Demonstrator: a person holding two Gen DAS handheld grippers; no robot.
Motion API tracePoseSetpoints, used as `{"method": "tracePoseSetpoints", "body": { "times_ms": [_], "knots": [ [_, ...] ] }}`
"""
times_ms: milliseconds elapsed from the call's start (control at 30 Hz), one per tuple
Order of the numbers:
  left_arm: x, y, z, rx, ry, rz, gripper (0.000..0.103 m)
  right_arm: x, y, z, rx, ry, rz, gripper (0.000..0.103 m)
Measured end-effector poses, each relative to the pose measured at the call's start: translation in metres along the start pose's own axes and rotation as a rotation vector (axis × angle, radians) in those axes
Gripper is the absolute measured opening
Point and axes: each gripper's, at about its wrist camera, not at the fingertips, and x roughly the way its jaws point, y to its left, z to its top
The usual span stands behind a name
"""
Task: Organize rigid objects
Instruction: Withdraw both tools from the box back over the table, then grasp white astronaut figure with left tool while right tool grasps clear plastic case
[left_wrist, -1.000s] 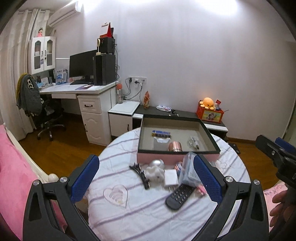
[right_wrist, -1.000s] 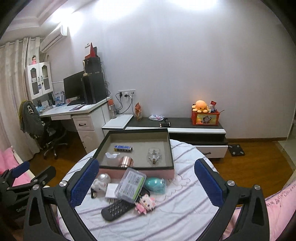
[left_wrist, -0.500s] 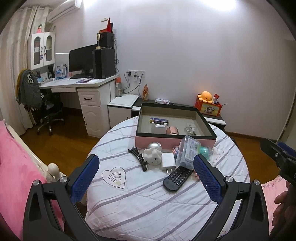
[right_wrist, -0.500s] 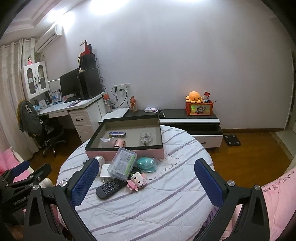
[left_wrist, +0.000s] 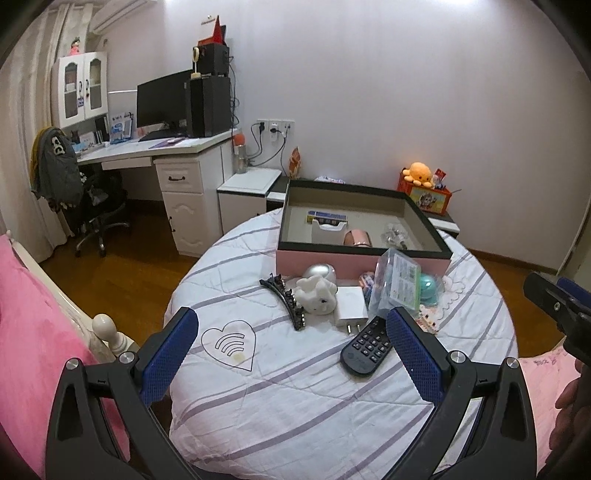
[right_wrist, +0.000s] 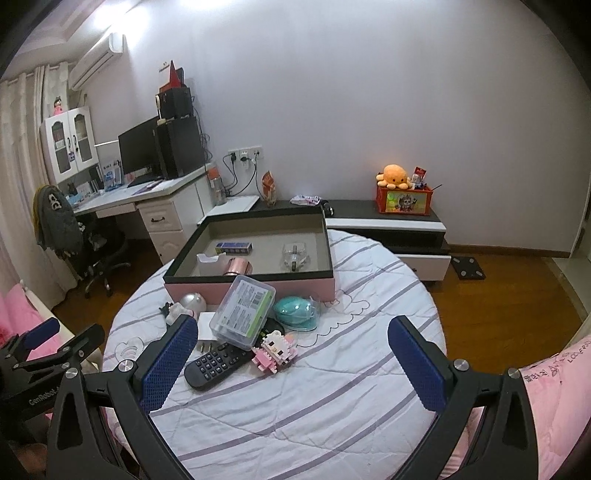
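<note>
Left wrist view is looking over the left hand-held gripper (left_wrist: 291, 350), which is hanging wide open with nothing between its blue pads, above the near part of the round quilted surface (left_wrist: 295, 398). Over on the right, the right hand-held gripper (right_wrist: 291, 354) is also gaping wide and carrying nothing. Just beyond the pads, a black remote control (right_wrist: 218, 363) is lying beside a pink block figure (right_wrist: 275, 350). A little further, a clear plastic case (right_wrist: 242, 312) is leaning tilted over a white charger plug (left_wrist: 351, 306), with a teal mouse (right_wrist: 297, 312), a white plush toy (left_wrist: 317, 295) and a black hair clip (left_wrist: 286, 299) near it. Behind them, a pink open box (right_wrist: 255, 284) is sitting, holding a copper tape roll (right_wrist: 238, 266), a small blue box (right_wrist: 233, 246) and a clear item I cannot make out.
</note>
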Motion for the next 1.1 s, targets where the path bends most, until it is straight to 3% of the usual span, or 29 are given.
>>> {"method": "tracePoseSetpoints", "body": {
  "times_ms": [400,600,767,900,1100],
  "knots": [
    [0.066,-0.005,0.0,0.056,0.064,0.023,0.103,0.066,0.011,-0.004,0.012,0.122,0.025,0.103],
    [0.104,-0.005,0.003,0.082,0.083,0.023,0.103,0.112,0.024,0.004,0.029,0.176,0.086,0.102],
    [0.124,-0.005,-0.001,0.106,0.107,0.005,0.103,0.15,0.031,0.002,0.077,0.254,0.159,0.091],
    [0.137,-0.008,-0.004,0.115,0.121,-0.001,0.103,0.176,0.036,-0.005,0.102,0.316,0.204,0.073],
    [0.153,-0.015,0.001,0.122,0.134,-0.005,0.103,0.181,0.036,-0.007,0.077,0.305,0.221,0.068]
  ]
}}
